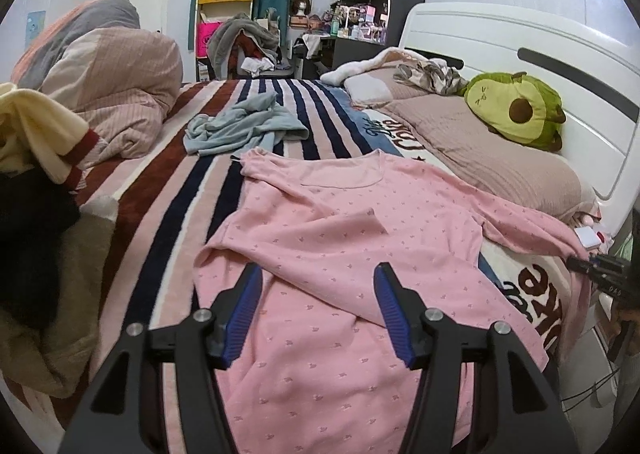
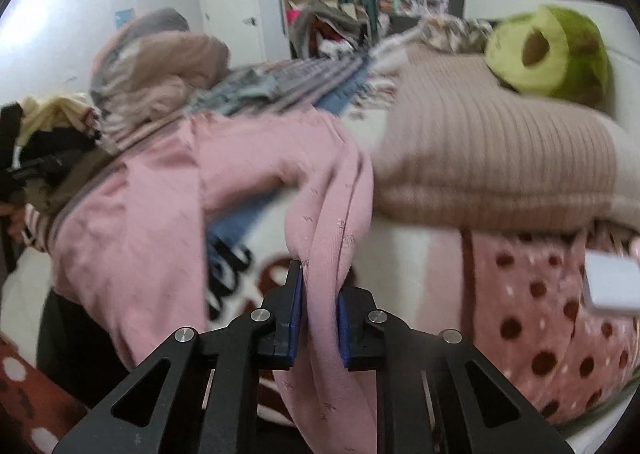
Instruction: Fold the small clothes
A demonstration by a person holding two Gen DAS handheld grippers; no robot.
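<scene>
Bedroom clutter is being shown behind a bed (image 1: pixel 160 189) that is being covered by a striped blanket (image 1: pixel 192 181), with a white headboard (image 1: pixel 500 37) standing at its right end. Near the blanket's left edge, a rolled quilt (image 1: pixel 120 93) is lying, and just right of it a crumpled blue garment (image 1: pixel 240 127) is resting toward the far edge. A pink top (image 1: pixel 340 230) is being spread across the middle of the blanket, its neckline pointing toward the far edge and its hem toward the near edge, so its long axis is running from near to far. One sleeve is being stretched out toward the right edge. A beige pillow (image 1: pixel 480 157) and an avocado plush (image 1: pixel 516 109) are lying by the headboard.

The left gripper (image 1: pixel 318 314) is being held low over the hem at the near edge, tilted downward, its jaws spread with the fabric lying beneath them and not being pinched. The right gripper (image 2: pixel 319 318) is also being angled downward at the right edge, its jaws being pressed together on the bunched sleeve (image 2: pixel 324 254) of the pink top, which is being drawn between the blue pads (image 2: pixel 296 314). That view is blurred.
</scene>
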